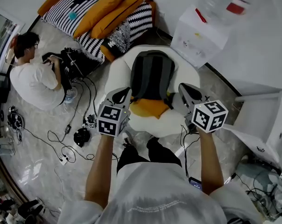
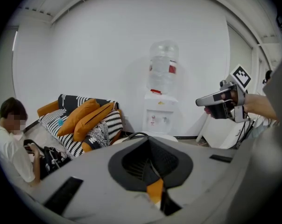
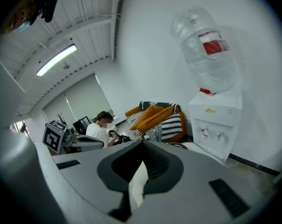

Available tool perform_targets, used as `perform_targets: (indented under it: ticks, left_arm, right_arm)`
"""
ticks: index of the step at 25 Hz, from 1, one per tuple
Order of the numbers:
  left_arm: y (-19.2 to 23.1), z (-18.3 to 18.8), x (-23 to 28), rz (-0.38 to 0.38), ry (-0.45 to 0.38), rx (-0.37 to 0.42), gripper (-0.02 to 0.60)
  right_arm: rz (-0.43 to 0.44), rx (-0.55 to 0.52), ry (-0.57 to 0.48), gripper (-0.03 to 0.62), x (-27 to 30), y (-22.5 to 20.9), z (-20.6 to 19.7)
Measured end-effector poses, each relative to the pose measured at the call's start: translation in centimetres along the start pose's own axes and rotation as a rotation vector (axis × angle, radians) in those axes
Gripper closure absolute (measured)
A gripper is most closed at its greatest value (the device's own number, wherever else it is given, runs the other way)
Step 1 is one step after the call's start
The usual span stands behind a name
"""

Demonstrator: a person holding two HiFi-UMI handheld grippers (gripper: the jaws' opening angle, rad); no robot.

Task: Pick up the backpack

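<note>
The backpack [image 1: 152, 73] stands in the middle of the head view, propped upright against the back of a round white chair [image 1: 116, 69], its foot on an orange cushion [image 1: 149, 108]. The left gripper [image 1: 124, 95] hangs just off the bag's lower left corner and the right gripper [image 1: 185, 90] just off its lower right, so both flank it without touching. Each claw is pressed together with nothing in it. In the left gripper view the dark pads [image 2: 131, 162] meet, with only a sliver of orange showing below them, and in the right gripper view the pads [image 3: 117, 164] meet likewise. The step in hand looks like the approach, so the first need is to spread the claws before they reach the fabric; closed tips would only shove the bag deeper into the seat. The bag looks soft, and a pinch on loose cloth would likely slip. A dark loop [image 2: 135, 135] above the left claw seems to be its carry handle, and that is probably the surer hold. One claw on the loop and the other steadying a side should bring it up level. Lift straight up, clear of the chair's rim, and mind the cushion, which may drag along.
</note>
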State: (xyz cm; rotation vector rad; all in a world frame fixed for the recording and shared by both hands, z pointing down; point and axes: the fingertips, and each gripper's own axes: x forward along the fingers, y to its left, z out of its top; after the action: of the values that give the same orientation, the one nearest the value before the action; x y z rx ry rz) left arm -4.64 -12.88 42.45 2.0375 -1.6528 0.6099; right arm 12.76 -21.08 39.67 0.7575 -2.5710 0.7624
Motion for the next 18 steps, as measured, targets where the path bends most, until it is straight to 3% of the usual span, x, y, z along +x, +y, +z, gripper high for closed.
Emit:
perform_targets:
  ticks: [12,18]
  left_arm:
    - [2.8,0.0,1.9,-0.059,-0.029,0.006,0.588]
    - [4.8,-1.1,3.7,-0.080,0.000,-0.002,0.584]
  right_arm:
    - [-0.026,-0.020,0.040,0.594,2.0,0.4,-0.4]
    - [-0.047,-0.016,0.054,0.594,4.2,0.5,-1.6]
